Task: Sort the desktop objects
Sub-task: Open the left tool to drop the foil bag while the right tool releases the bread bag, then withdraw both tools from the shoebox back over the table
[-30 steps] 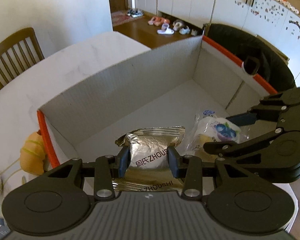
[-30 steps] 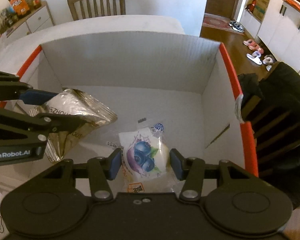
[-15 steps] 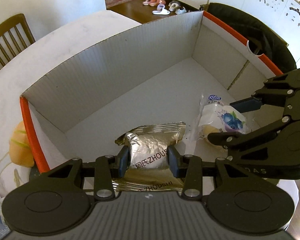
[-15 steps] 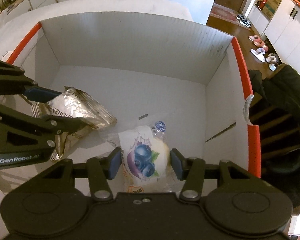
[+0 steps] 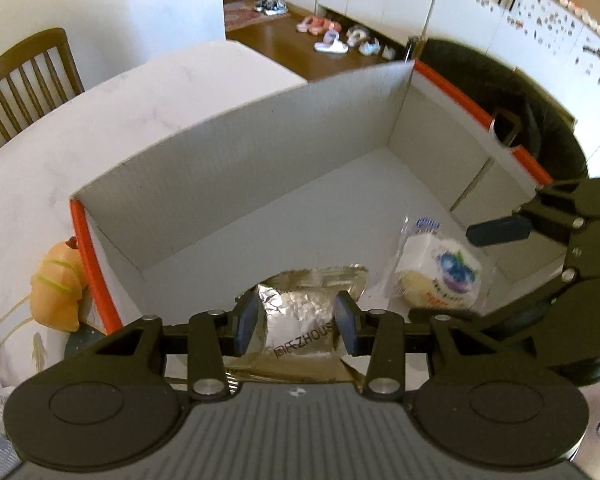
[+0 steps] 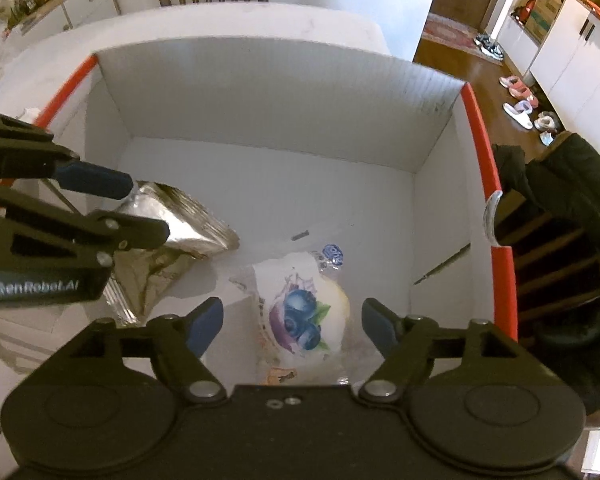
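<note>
Indoors, a white table (image 5: 100, 140) is seen carrying a white cardboard box (image 5: 236, 168) with orange-edged side walls; a wooden chair (image 5: 24, 80) stands at the table's far side, and slippers (image 5: 332, 38) lie on a wooden floor before white cabinets (image 5: 500, 12). A croissant-shaped toy (image 5: 58, 288) lies outside the box's left wall. Compared with a second ago, the right gripper (image 6: 292, 320) is no longer closed on the blueberry bread packet (image 6: 304, 312): its jaws are opening, the packet is left between them untouched on the box floor, near the right wall. The silver foil packet (image 5: 300, 320) remains clamped by the left gripper (image 5: 296, 324), above a second foil packet (image 6: 148, 276) lying on the box floor at its near left. Both grippers are held steeply downward into the box, side by side.
</note>
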